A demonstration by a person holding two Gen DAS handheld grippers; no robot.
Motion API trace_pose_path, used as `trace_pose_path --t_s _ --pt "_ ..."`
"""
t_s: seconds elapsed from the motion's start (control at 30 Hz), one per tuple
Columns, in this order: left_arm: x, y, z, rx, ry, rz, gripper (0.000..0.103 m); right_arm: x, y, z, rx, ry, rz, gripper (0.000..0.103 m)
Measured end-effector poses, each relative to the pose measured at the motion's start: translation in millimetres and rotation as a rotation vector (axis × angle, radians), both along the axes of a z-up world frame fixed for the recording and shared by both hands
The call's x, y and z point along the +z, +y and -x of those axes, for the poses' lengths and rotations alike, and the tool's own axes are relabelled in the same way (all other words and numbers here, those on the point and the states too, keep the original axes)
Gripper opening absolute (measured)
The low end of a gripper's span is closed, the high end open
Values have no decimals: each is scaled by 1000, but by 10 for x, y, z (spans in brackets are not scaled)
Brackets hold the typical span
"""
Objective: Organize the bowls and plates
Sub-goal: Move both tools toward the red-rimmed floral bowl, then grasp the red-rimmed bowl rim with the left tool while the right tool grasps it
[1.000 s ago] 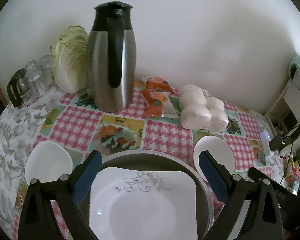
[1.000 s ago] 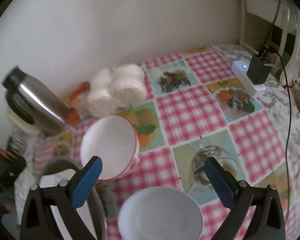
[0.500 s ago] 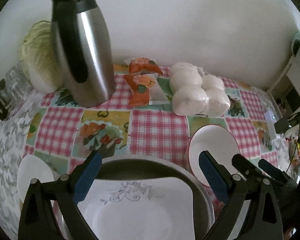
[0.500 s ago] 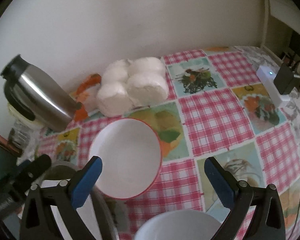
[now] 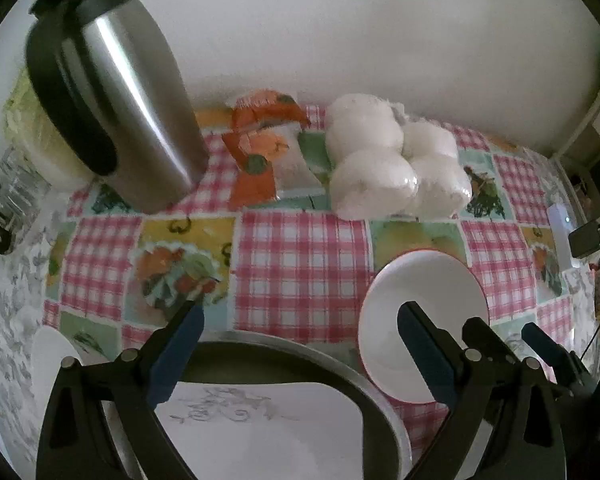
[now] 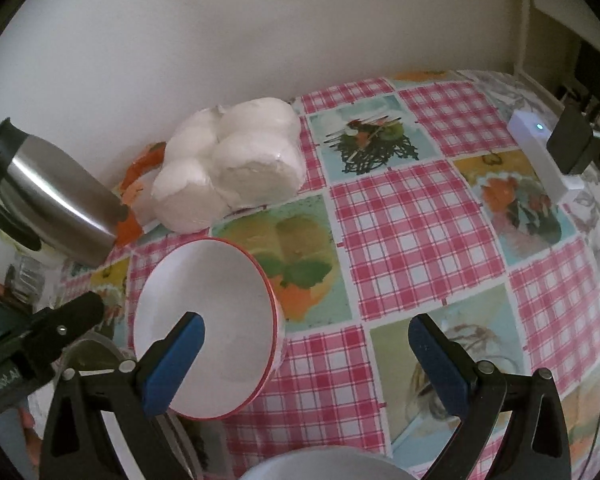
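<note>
From my left wrist camera, my left tongs (image 5: 298, 344) are spread wide, gripping nothing, above a round metal pan (image 5: 300, 344) that holds a square white plate (image 5: 268, 432). A red-rimmed white bowl (image 5: 424, 300) sits just right of the pan.

From my right wrist camera, my right tongs (image 6: 306, 360) are also apart and empty. The red-rimmed bowl (image 6: 216, 312) lies near my left fingertip (image 6: 180, 354) on the checked tablecloth (image 6: 416, 224).
</note>
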State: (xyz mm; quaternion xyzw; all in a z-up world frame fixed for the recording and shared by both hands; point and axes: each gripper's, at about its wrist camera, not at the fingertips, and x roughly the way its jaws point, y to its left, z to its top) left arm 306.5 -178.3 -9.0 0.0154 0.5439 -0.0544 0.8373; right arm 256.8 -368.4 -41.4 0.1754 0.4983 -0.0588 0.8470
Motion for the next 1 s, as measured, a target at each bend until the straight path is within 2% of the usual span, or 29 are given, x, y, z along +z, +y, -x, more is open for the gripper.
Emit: trace_pose_path --t_s 0.27,0.57,0.67,0.8,0.9,0.93,1.0 --pt "-190 -103 -46 -8 35 6 95 -216 1 -51 -3 59 1 103" --pt "-265 -109 -72 0 39 -19 94 -433 142 -159 23 165 78 103" --pt "-282 -89 -91 2 42 -14 94 -464 186 -175 21 185 134 103" --pt "-308 -97 -100 -7 41 -27 94 -440 174 -159 -14 173 134 102" --pt "-328 -116 -108 -18 38 -30 93 -408 149 -151 -36 169 148 98" --pt "-332 -125 -107 -23 36 -33 92 -401 135 -144 -42 171 151 93" --pt "-342 -146 -106 -36 37 -39 84 -406 99 -136 -38 167 106 88"
